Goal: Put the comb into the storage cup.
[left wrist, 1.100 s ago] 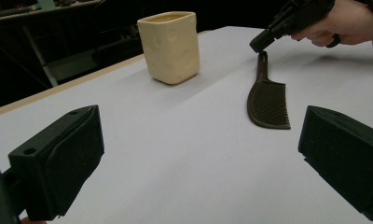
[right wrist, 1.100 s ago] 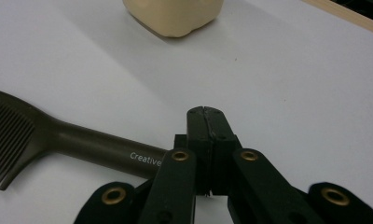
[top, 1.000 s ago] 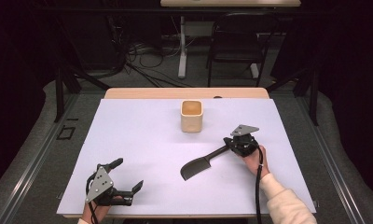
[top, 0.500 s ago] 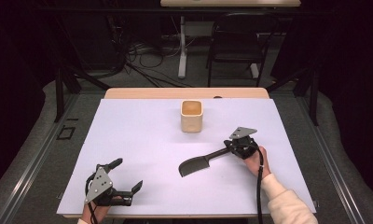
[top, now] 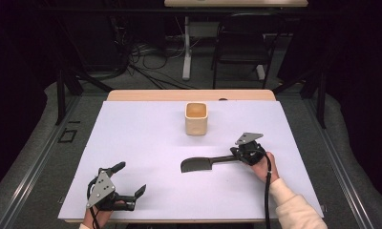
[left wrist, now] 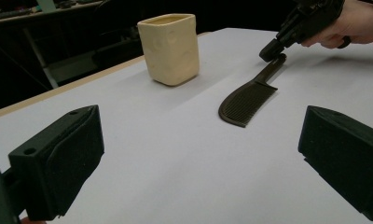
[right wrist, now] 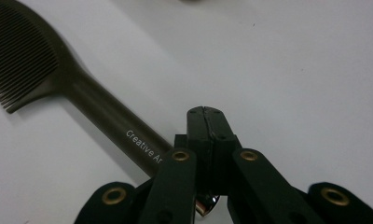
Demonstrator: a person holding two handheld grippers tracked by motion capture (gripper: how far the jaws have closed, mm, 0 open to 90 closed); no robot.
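A dark brown comb lies flat on the white table, teeth end to the left and handle pointing right. My right gripper sits at the handle's end. In the right gripper view its jaws are shut pad to pad with nothing between the tips, and the comb runs its handle under the left jaw's linkage. My left gripper rests open near the table's front left, nothing between its pads. Ahead of it, in the left gripper view, lies the comb with the right gripper above its handle.
A cream square cup stands upright behind the comb, toward the table's far middle; it is also in the left gripper view. A wooden edge borders the far side. Chairs and cables stand beyond on the floor.
The comb has swung from a diagonal to nearly level across the table, its teeth end moving away from me. The right gripper has barely shifted; the left gripper has not moved.
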